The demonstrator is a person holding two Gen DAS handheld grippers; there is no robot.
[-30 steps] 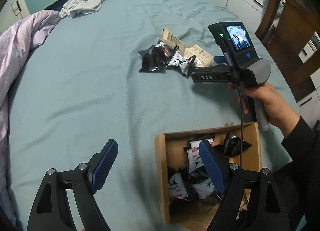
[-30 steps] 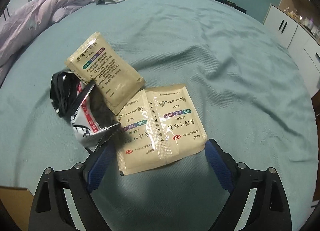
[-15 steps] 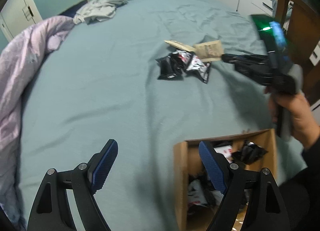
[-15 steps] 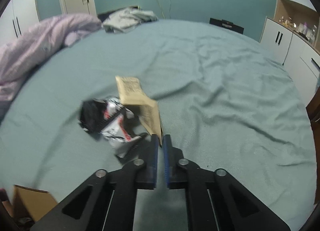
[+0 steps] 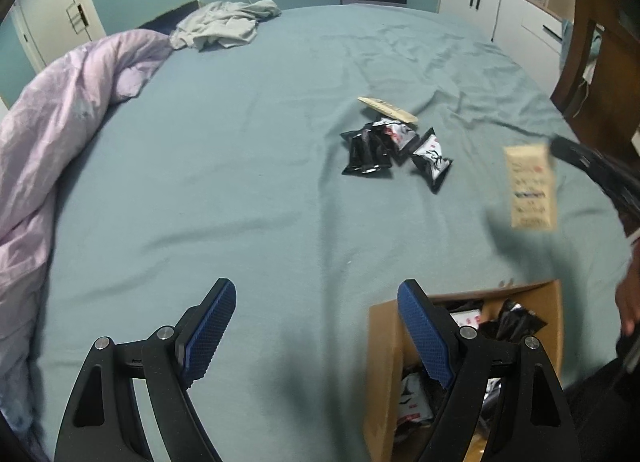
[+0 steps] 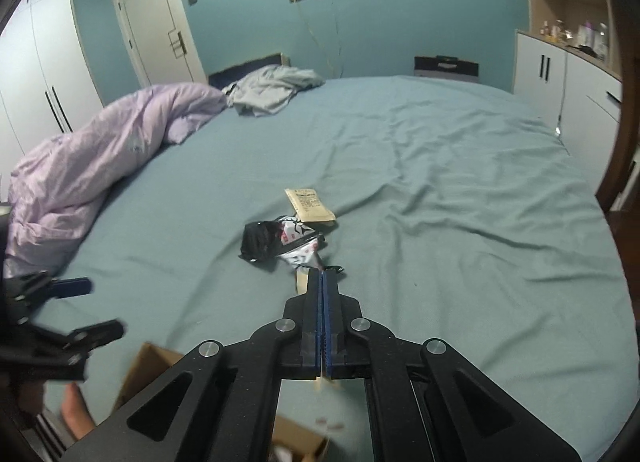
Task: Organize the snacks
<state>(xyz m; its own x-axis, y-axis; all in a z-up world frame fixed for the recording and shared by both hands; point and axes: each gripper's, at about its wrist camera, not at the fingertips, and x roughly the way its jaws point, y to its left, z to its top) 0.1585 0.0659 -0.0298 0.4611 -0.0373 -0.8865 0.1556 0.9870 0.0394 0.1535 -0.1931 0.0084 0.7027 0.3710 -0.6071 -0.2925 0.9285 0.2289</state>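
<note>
Left view only – tan packet (image 5: 530, 185) hangs from right gripper (image 5: 554, 147).

Held tan sachet (image 5: 531, 186): printed lines and a red mark, blurred, none legible.
Tan sachet on bed (image 6: 310, 205): dark print block, too small to read.
Black-and-white snack packs (image 5: 433, 157): red label patches, perhaps characters, unreadable.

We see our black right gripper (image 6: 323, 276) with blue pads pressed together on a thin beige paper sachet (image 6: 302, 282), held edge-on above the teal bedsheet (image 6: 460, 221). Beyond lie a beige printed packet (image 6: 310, 205) and black-and-white foil snack packs (image 6: 280, 244). An open brown cardboard box (image 6: 140, 366) sits lower left, near our blurred left gripper (image 6: 86, 308)
</note>
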